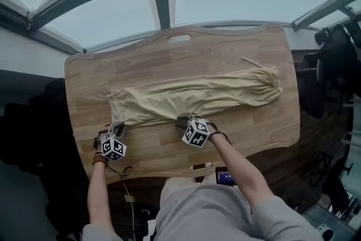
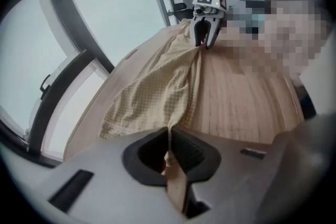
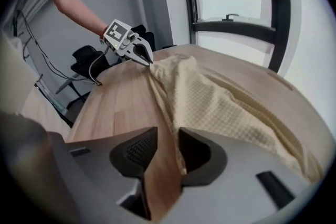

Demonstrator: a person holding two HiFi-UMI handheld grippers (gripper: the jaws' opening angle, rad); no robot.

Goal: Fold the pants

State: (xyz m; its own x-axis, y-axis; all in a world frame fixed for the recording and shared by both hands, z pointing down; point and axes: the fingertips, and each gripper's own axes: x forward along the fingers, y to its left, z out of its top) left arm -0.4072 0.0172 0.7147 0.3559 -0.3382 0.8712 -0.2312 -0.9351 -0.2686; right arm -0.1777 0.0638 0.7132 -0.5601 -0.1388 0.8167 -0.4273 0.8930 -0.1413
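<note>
Pale yellow pants [image 1: 197,96] lie stretched left to right across the wooden table [image 1: 169,59], with the waist and drawstring at the right end. My left gripper [image 1: 117,126] is at the near left corner of the pants, shut on a pinch of the cloth [image 2: 152,92] that runs up between its pads [image 2: 169,147]. My right gripper [image 1: 186,119] sits at the near edge about midway along the pants. Its jaws [image 3: 167,152] stand apart with bare wood showing between them, and the cloth edge [image 3: 210,102] lies against one pad. Each gripper view shows the other gripper at the cloth's edge: right [image 2: 203,39], left [image 3: 142,55].
A handle slot [image 1: 179,38] is cut in the table's far edge. A pen [image 1: 201,166] lies by the near edge and a phone [image 1: 224,176] shows just below it. A black chair [image 1: 333,65] stands at the right; large windows lie beyond the table.
</note>
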